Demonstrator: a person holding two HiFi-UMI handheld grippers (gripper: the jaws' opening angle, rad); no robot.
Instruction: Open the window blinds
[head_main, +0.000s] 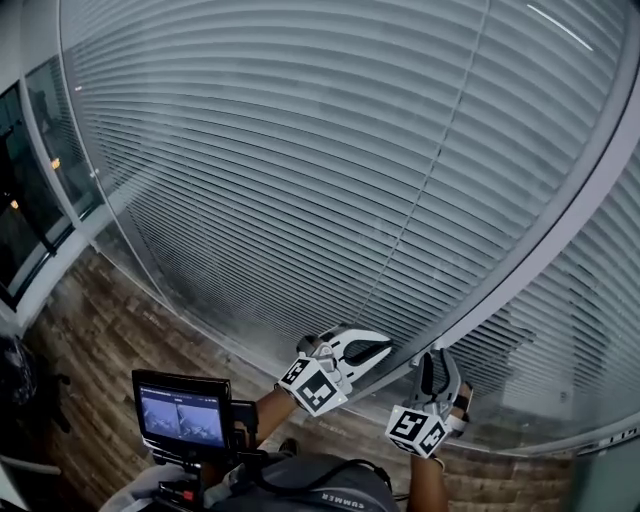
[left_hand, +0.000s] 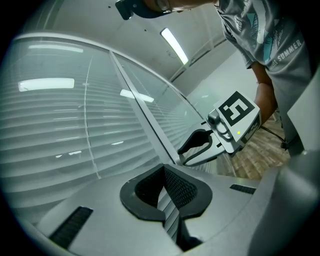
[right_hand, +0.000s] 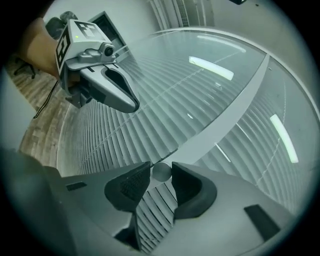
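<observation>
Blinds (head_main: 300, 150) fill most of the head view: pale grey slats, lowered down the whole window in view and turned shut. A broad white frame bar (head_main: 560, 230) runs slantwise across them at the right and parts one blind from the next. A thin cord (head_main: 430, 170) runs down the slats of the bigger blind. At the far left stands a dark pane (head_main: 25, 200) with small lights in it. Below the window lies a floor (head_main: 110, 330) of brown wood planks. The person's forearms (head_main: 428, 485) reach up from the bottom edge, and a small screen (head_main: 182, 415) sits at the chest. Both tools are held close to the foot of the frame bar, near each other but apart, and each carries a cube (head_main: 317, 385) with black-and-white square markers. The left claw (left_hand: 163, 169) is closed, its black pads meeting at the tips with nothing between them, and it points at the slats just left of the bar. The right claw (right_hand: 161, 165) stands open at the bar's lower end. A small round grey knob (right_hand: 161, 172) sits between its tips; whether the pads touch it I cannot tell.
</observation>
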